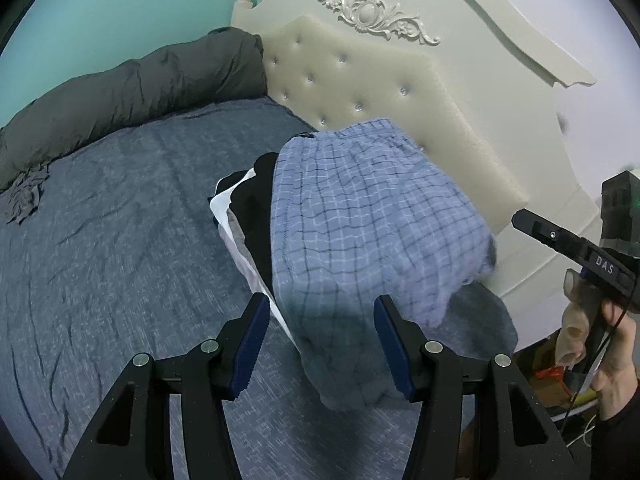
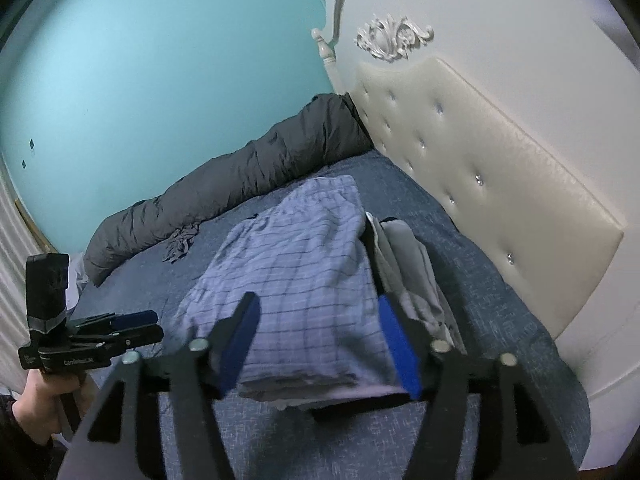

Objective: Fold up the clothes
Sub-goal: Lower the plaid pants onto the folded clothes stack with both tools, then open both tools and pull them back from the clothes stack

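Observation:
A folded blue plaid garment (image 1: 372, 216) (image 2: 304, 264) lies on top of a pile of folded clothes on the bed. Beneath it show black (image 1: 256, 208), white (image 1: 222, 204) and grey (image 2: 416, 276) layers. My left gripper (image 1: 322, 344) is open, and the near grey end of the pile lies between its blue pads without being pinched. My right gripper (image 2: 320, 344) is open too, its pads standing at either side of the plaid garment's near edge. Each gripper also shows in the other's view, held in a hand: the right gripper (image 1: 520, 218) and the left gripper (image 2: 154, 326).
The blue bedspread (image 1: 120, 280) stretches away to the left of the pile. A rolled dark grey duvet (image 1: 132, 92) lies along the teal wall. A small crumpled grey cloth (image 1: 24, 200) (image 2: 180, 244) sits beside it. The cream tufted headboard (image 1: 360, 92) stands right behind the pile.

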